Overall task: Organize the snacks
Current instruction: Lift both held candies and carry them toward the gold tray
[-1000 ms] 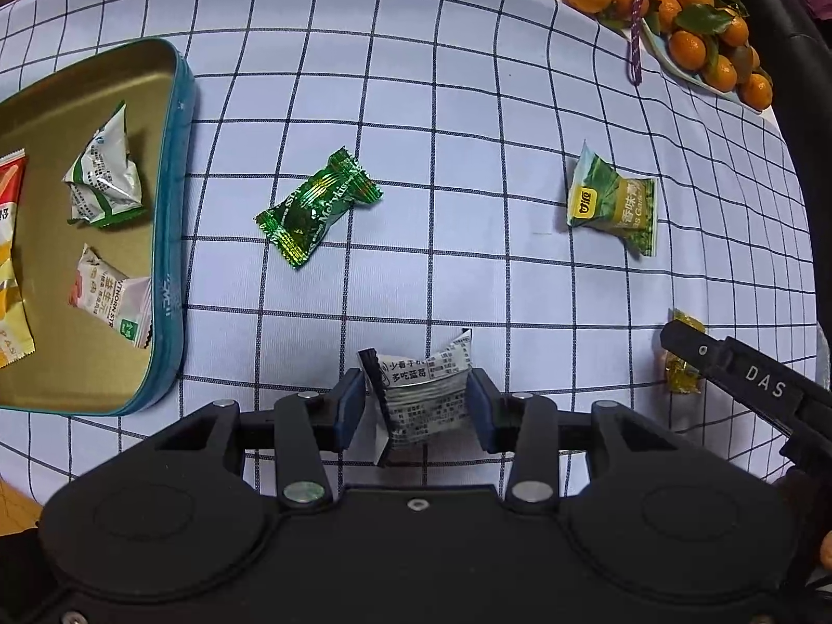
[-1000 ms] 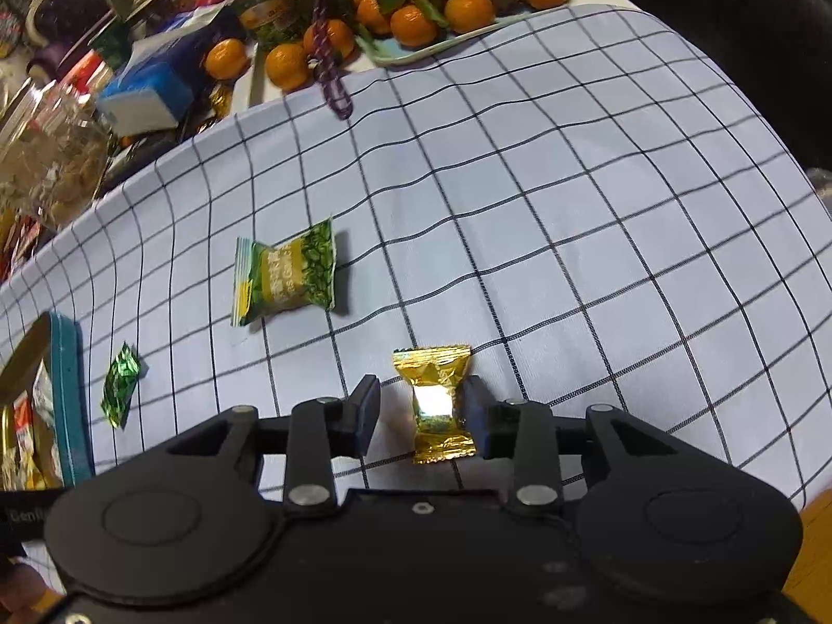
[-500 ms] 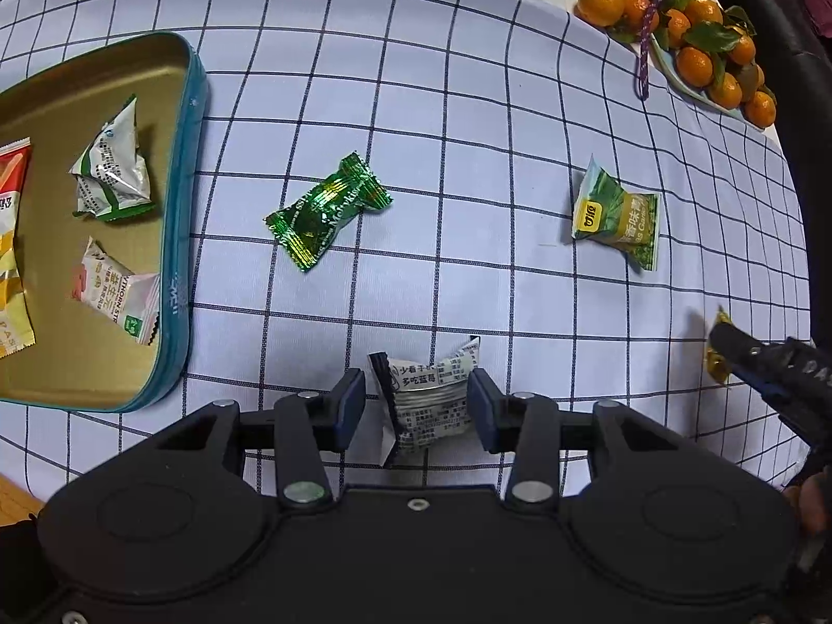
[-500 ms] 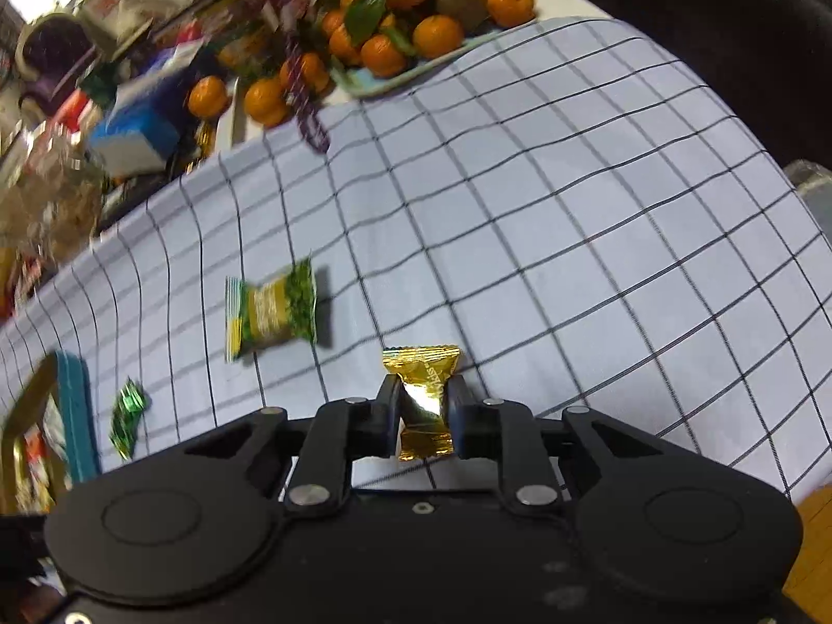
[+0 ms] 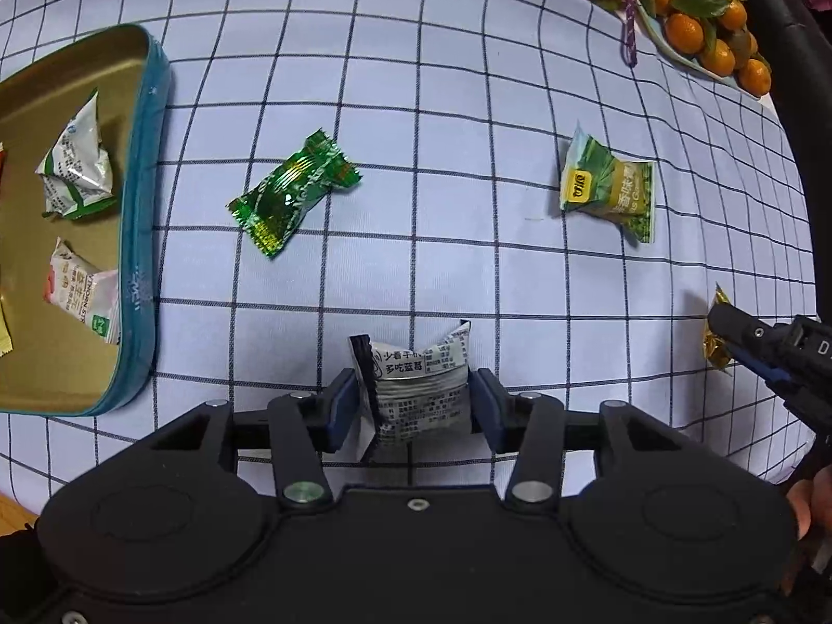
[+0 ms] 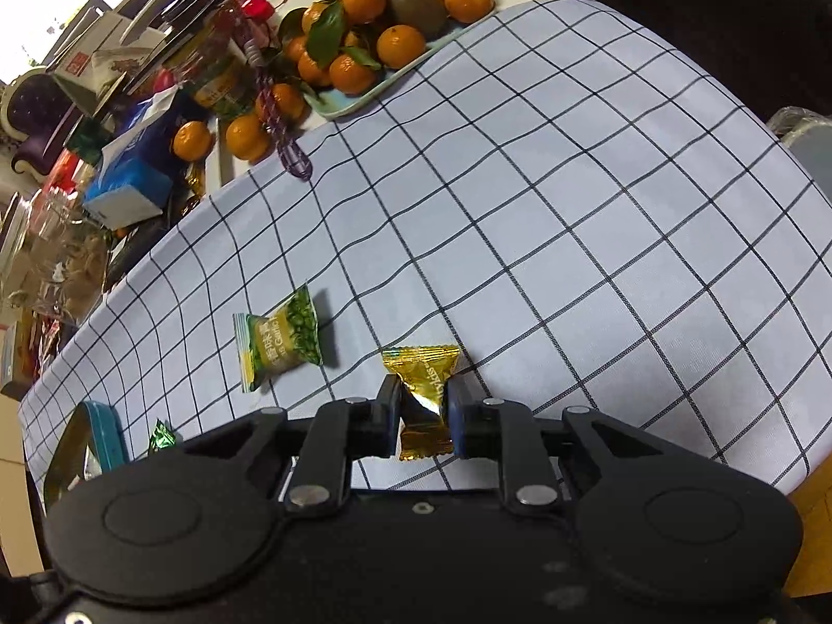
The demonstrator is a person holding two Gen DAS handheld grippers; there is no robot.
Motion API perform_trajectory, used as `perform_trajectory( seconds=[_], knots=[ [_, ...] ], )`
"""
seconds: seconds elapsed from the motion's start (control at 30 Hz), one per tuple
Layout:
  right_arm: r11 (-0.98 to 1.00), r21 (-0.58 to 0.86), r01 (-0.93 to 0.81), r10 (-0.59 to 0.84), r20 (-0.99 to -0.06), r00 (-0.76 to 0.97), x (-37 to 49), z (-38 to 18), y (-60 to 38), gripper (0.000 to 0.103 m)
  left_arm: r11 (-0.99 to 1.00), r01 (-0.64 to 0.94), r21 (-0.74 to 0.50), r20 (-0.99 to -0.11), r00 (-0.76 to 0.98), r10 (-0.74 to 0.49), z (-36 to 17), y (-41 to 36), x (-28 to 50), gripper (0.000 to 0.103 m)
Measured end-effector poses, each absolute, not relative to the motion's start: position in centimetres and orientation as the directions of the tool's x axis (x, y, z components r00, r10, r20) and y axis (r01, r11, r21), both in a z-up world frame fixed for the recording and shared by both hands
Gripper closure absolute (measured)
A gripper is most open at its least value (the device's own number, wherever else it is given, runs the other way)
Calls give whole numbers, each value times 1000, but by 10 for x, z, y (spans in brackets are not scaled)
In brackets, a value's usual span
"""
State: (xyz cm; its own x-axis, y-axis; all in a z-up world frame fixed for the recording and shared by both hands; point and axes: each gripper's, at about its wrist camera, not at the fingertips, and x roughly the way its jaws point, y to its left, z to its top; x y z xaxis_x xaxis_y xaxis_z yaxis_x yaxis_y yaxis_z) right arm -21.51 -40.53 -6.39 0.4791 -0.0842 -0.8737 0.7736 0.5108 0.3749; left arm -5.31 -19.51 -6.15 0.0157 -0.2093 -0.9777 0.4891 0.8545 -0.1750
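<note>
There are two grippers, the left gripper point(image 5: 413, 405) and the right gripper point(image 6: 422, 416). Each one has one snack between its fingers: a white snack point(image 5: 416, 390) and a gold candy point(image 6: 422, 395). Two more snacks lie on the cloth point(image 5: 468, 104): one green candy point(image 5: 294, 192) and one yellow-green pack point(image 5: 608, 190). There is one tin point(image 5: 138, 239). Two white packs show fully inside it, a green-edged pack point(image 5: 75, 164) and a pink pack point(image 5: 83, 291). One plate point(image 6: 364, 96) holds many oranges.
</note>
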Motion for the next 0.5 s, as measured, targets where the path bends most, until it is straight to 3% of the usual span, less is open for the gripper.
perform_trajectory(
  seconds=[0.17, 0.5],
  knots=[
    [534, 356, 767, -94, -876, 472, -212, -63, -401, 82, 855, 498, -146, -982, 31, -185, -62, -200, -55, 50],
    [532, 331, 780, -125, -880, 458, -206, -45, -395, 82, 861, 468, -199, -968, 42, -246, -46, -196, -45, 51]
  ],
)
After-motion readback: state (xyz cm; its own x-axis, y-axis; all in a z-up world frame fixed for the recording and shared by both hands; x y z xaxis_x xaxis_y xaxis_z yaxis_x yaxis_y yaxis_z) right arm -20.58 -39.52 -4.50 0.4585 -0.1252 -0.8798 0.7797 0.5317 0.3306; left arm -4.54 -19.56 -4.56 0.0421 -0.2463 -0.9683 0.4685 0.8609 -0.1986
